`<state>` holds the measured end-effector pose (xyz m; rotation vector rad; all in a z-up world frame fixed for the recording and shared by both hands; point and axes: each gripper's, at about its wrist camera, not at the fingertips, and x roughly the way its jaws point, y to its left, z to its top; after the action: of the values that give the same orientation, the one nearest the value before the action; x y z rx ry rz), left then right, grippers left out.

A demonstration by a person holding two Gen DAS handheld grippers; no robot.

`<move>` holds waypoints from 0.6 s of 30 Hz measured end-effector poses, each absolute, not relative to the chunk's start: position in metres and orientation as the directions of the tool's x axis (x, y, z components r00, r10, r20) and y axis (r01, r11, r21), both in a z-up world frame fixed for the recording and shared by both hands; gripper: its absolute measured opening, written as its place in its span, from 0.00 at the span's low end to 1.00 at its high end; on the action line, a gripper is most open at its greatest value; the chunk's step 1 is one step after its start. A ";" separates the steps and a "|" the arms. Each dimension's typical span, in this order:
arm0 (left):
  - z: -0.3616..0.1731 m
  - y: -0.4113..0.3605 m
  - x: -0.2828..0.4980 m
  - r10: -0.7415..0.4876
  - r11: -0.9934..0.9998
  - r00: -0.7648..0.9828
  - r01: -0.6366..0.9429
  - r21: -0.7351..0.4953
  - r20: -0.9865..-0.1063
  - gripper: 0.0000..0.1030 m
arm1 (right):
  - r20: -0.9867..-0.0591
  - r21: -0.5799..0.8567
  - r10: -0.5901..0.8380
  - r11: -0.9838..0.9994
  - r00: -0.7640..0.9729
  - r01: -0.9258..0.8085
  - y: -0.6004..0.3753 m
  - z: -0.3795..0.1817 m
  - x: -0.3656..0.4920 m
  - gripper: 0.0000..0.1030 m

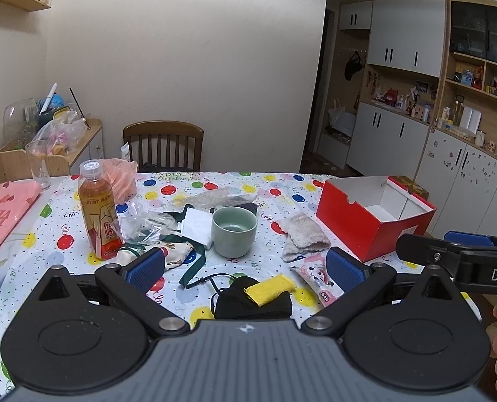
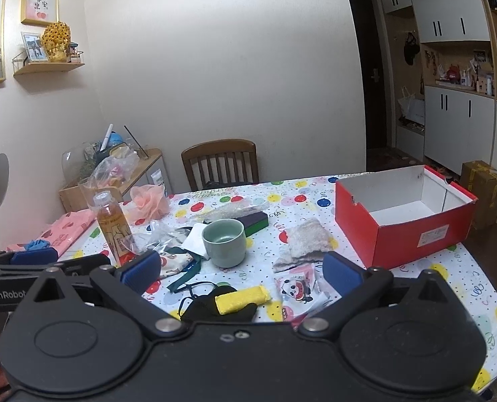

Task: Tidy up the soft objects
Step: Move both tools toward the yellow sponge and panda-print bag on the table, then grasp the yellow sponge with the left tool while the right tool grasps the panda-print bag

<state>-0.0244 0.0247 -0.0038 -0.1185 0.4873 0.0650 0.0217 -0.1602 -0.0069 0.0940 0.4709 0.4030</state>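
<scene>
On the balloon-print table (image 1: 282, 187), the yellow sponge (image 1: 269, 289) lies between the spread left hand-held gripper (image 1: 245, 266).

A green ceramic cup (image 1: 234, 231) stood in the middle of the table with the balloon-print cloth (image 1: 214, 184). A tea bottle (image 1: 97, 212) stood upright to its left. A wooden chair (image 1: 163, 145) was behind the table.

Red box (image 2: 412, 234) with white inside, yellow sponge (image 2: 241, 298) on black mask (image 2: 214, 308), pale green cup (image 2: 224, 242), cream towel (image 2: 303, 241), balloon-dotted white tablecloth (image 2: 432, 274), blue gripper pads (image 2: 140, 267).
</scene>
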 end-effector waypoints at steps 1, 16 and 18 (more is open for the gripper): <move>-0.004 0.024 -0.024 0.034 0.992 0.881 -0.089 -0.095 -0.471 1.00 | -0.426 0.181 0.400 0.916 0.811 -0.357 -0.160 -0.007 0.022 1.00; -0.012 0.025 -0.013 -0.003 0.992 0.876 -0.059 -0.113 -0.483 1.00 | -0.453 0.156 0.398 0.917 0.798 -0.368 -0.152 -0.012 0.030 1.00; -0.011 0.026 -0.011 -0.004 0.992 0.878 -0.059 -0.115 -0.478 1.00 | -0.454 0.160 0.401 0.915 0.796 -0.370 -0.152 -0.012 0.032 1.00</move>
<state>-0.0109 0.0265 -0.0115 -0.1279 0.4984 0.0286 0.0320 -0.1516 -0.0123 0.0643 0.5020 0.4143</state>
